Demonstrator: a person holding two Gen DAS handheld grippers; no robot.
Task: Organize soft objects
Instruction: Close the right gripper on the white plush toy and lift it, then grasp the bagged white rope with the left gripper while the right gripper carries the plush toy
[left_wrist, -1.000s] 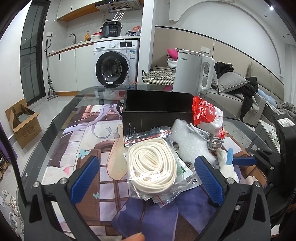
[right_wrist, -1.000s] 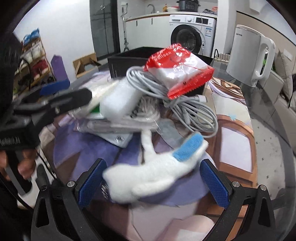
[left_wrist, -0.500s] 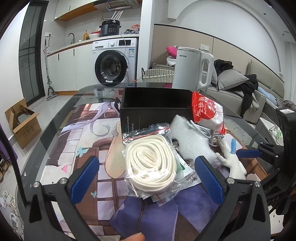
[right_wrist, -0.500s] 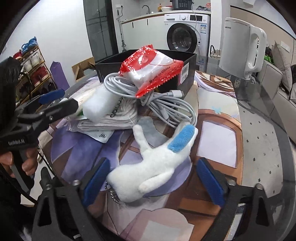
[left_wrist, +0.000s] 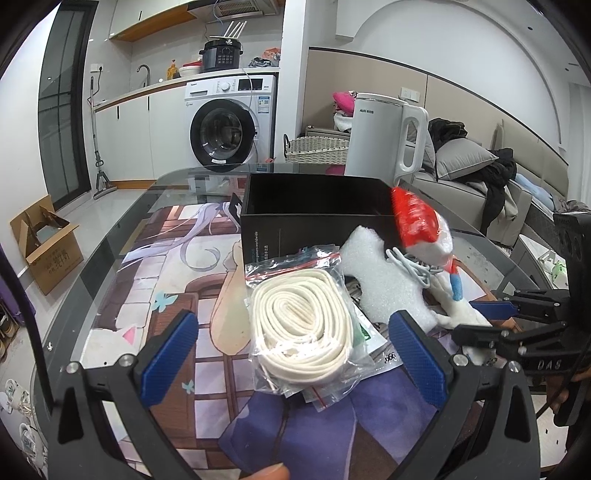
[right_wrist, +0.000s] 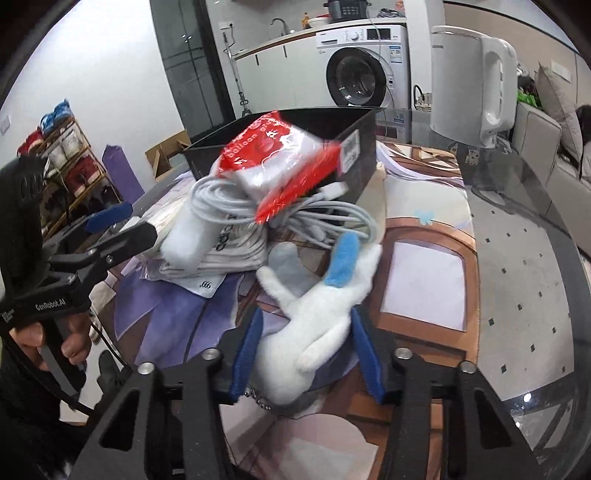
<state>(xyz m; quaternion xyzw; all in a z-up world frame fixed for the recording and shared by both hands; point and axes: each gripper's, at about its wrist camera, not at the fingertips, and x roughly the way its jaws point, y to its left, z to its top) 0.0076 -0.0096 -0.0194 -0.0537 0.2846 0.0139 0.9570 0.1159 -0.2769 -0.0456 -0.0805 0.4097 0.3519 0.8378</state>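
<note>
The right gripper (right_wrist: 306, 360) had its blue-padded jaws closing around the body of a fluffy white plush toy with a blue felt ear (right_wrist: 317, 317). The toy lay lengthwise between the jaws, its ear end reaching out past their tips and its rear end tucked back toward the gripper's frame. The left pad lay against the plush; whether the right pad already pressed it could not be told.

Just beyond the jaw tips sat a heap of soft things on the glass tabletop (right_wrist: 524, 266), which was laid over a printed cartoon mat. A coil of grey-white cable (right_wrist: 325, 221) lay nearest the toy's ear, with a red-and-clear plastic packet printed "balloon" (right_wrist: 284, 158) resting on top of it. To the left of the cable was a white foam piece (right_wrist: 188, 240) lying over flat clear bags. Behind the heap stood an open black cardboard box (right_wrist: 354, 147), and further off to the right a white electric kettle (right_wrist: 469, 81).

The left gripper (left_wrist: 295, 358) hovered with its jaws spread wide and nothing touching either pad. Between them, slightly ahead, lay a clear zip bag holding a coiled cream-coloured strap (left_wrist: 303, 321). To the right of these jaws the foam piece (left_wrist: 384, 280) showed again, and past it the plush toy (left_wrist: 458, 306) in the right gripper's jaws at the frame's right edge. A person's hand (right_wrist: 55, 339) gripped the left gripper's handle.
</note>
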